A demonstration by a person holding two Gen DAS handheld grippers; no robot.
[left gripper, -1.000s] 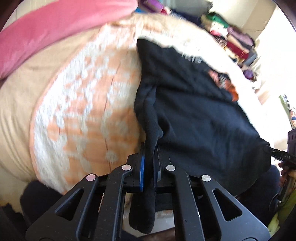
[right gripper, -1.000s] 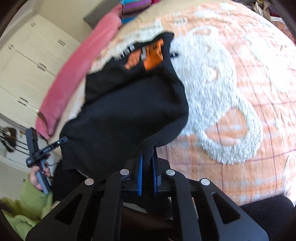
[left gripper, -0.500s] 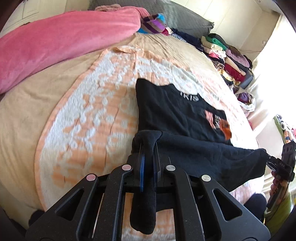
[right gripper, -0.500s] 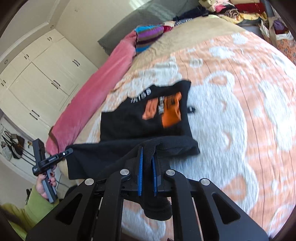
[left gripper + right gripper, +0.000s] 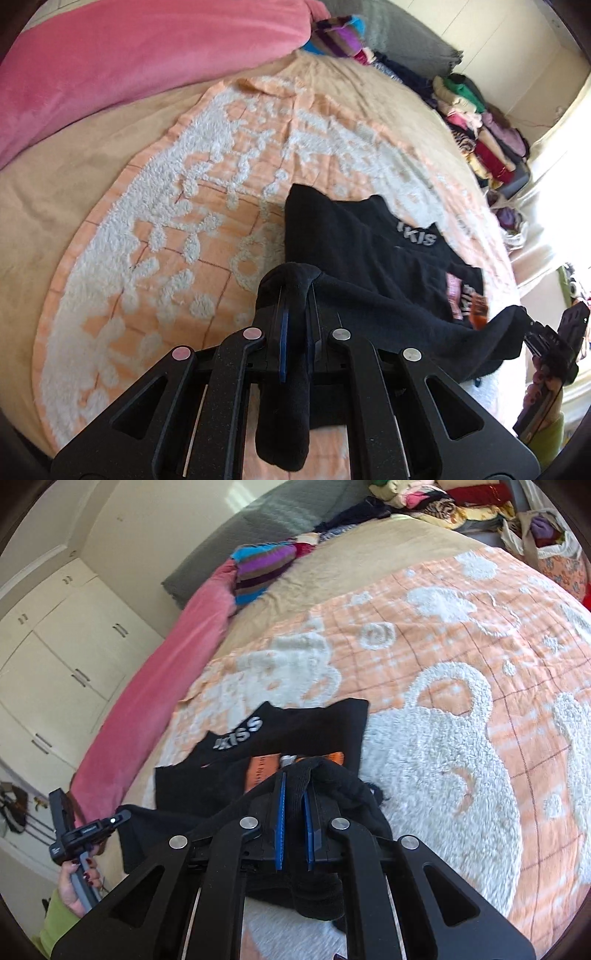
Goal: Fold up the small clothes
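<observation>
1. The left gripper [image 5: 295, 328] is clamping one bottom corner of the black shirt [image 5: 369, 251], with a roll of cloth bulging over its blue pads and hanging down behind them.
2. The right gripper [image 5: 293, 812] is pinching the other bottom corner in the same way, so the hem is hanging between the two, lifted over the shirt's lower half.
3. Beyond the hem, the upper half of the shirt is lying flat on the orange and white blanket [image 5: 461, 738], its lettering and orange print facing up.
4. To fold well, both corners should be travelling forward level and together, landing square on the shoulders before either grip is opening.
5. The hem seems to be sagging in the middle, though blur is making that hard to judge.
6. The lower half under the raised hem is lying hidden, so wrinkles there cannot be checked.
</observation>
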